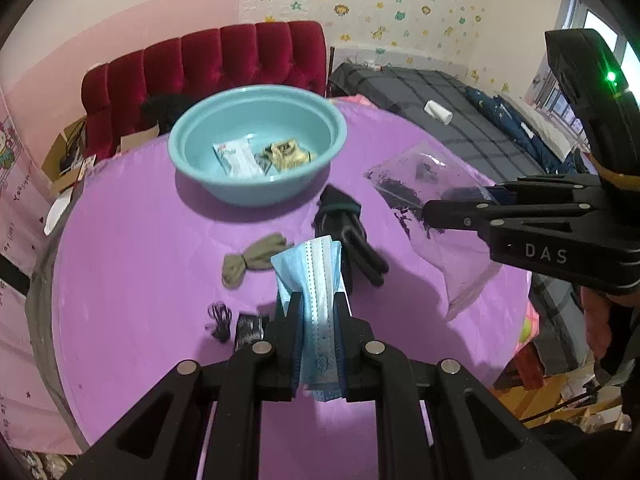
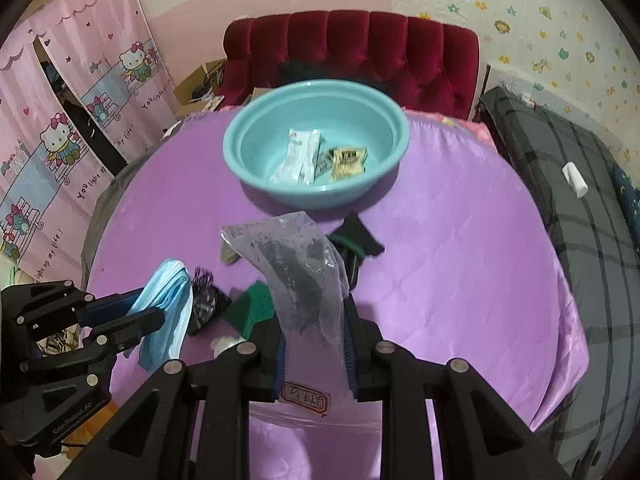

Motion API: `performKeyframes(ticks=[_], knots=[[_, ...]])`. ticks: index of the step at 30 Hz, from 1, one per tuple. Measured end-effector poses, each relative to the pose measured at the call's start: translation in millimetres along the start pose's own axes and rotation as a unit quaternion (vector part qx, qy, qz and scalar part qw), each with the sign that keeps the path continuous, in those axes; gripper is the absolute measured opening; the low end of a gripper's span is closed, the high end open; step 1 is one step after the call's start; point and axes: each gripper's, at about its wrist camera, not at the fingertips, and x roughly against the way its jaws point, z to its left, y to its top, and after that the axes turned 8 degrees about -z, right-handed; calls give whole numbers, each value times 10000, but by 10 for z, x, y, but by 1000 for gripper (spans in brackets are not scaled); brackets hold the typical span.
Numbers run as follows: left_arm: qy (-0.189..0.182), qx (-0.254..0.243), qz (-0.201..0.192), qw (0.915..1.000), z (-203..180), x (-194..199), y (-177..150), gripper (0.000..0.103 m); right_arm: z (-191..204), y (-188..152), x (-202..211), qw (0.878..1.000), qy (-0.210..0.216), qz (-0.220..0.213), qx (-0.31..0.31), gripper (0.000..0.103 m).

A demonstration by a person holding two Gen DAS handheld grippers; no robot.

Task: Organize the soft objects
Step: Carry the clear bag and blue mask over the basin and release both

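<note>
Mask point(image 1: 316, 280) and bag point(image 2: 304, 280) pinched in down-tilted tongs above table point(image 1: 140, 280).

- The left gripper point(image 1: 318, 300) is clamped on a folded blue face mask point(image 1: 316, 276), which stands up between its fingers above the desk point(image 1: 132, 264) with its purple cover.
- The right gripper point(image 1: 434, 210) reaches in from the right, pinching a clear plastic bag point(image 1: 436, 240) with dark bits inside.
- A light blue basin point(image 1: 256, 144) sits at the far side of the desk, holding a white packet point(image 1: 236, 158) and a yellowish packet point(image 1: 286, 154).
- A black glove point(image 1: 352, 240) lies just behind the mask.
- An olive sock point(image 1: 252, 260) lies left of the mask.
- Small dark items point(image 1: 234, 322) lie nearer the camera; too blurred to tell what they are.
- A red padded headboard point(image 1: 208, 64) stands behind the desk.
</note>
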Motion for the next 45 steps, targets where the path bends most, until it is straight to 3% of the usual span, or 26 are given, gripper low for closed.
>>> performKeyframes(ticks=[21, 45], knots=[[85, -187, -318, 9993, 328, -413, 802, 14, -168, 829, -357, 9995, 0, -307, 30, 24], [280, -275, -358, 9986, 865, -1433, 1473, 15, -364, 1624, -1383, 9988, -25, -419, -235, 24]])
